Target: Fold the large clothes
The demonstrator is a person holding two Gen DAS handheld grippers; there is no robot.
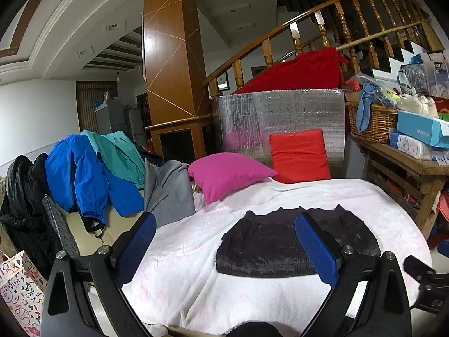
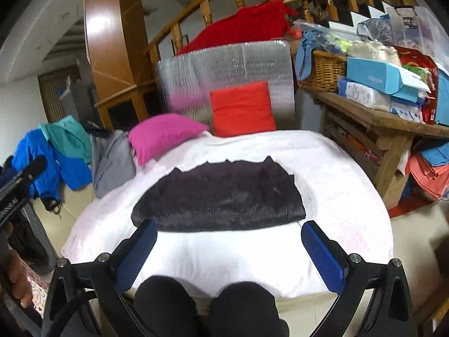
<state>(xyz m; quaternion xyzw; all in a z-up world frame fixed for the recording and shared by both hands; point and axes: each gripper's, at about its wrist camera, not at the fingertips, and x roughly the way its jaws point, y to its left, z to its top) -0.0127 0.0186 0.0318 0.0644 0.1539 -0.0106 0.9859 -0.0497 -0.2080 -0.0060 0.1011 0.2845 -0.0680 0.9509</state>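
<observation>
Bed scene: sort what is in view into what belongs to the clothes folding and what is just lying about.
For the job:
- dark folded garment on the white blanket
- blue jacket, teal jacket, grey garment, likely waiting
- left hand-held gripper and right hand-held gripper, both open

Lying about:
- pink pillow
- red cushion
- wicker basket
- boxes

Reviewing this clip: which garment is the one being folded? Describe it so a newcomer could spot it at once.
Find the bed with the white blanket. The dark folded garment lies flat at its middle, nearer the camera than the magenta pillow and the red cushion. It is the only garment lying flat on the blanket; the other clothes are heaped off to the left.
</observation>
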